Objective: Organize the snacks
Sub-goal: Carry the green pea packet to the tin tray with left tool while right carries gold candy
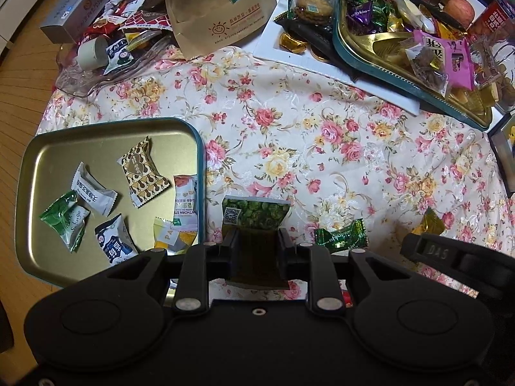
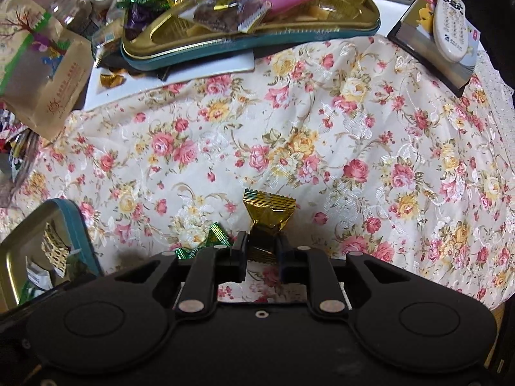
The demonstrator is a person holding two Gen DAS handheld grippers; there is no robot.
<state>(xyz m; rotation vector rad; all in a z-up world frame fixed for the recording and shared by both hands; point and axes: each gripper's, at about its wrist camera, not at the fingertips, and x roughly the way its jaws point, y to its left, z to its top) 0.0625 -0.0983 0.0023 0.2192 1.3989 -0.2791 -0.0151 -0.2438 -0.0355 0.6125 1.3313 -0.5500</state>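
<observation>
My left gripper (image 1: 257,236) is shut on a green snack packet (image 1: 256,214) and holds it just right of the gold tin lid (image 1: 48,160), which holds several wrapped candies. My right gripper (image 2: 261,246) is shut on a gold-wrapped candy (image 2: 268,210) above the floral cloth. A green-wrapped candy (image 1: 341,237) lies on the cloth between the two grippers; it also shows in the right wrist view (image 2: 206,241). The right gripper's body (image 1: 457,254) shows at the right of the left wrist view, with the gold candy (image 1: 429,222) beyond it.
A teal-rimmed gold tin (image 1: 402,74) full of snacks sits at the back right on a white board (image 1: 309,61). A brown paper bag (image 1: 219,6), a grey box (image 1: 77,3) and a glass dish (image 1: 96,77) crowd the back left. A remote (image 2: 450,22) lies on a box at the right.
</observation>
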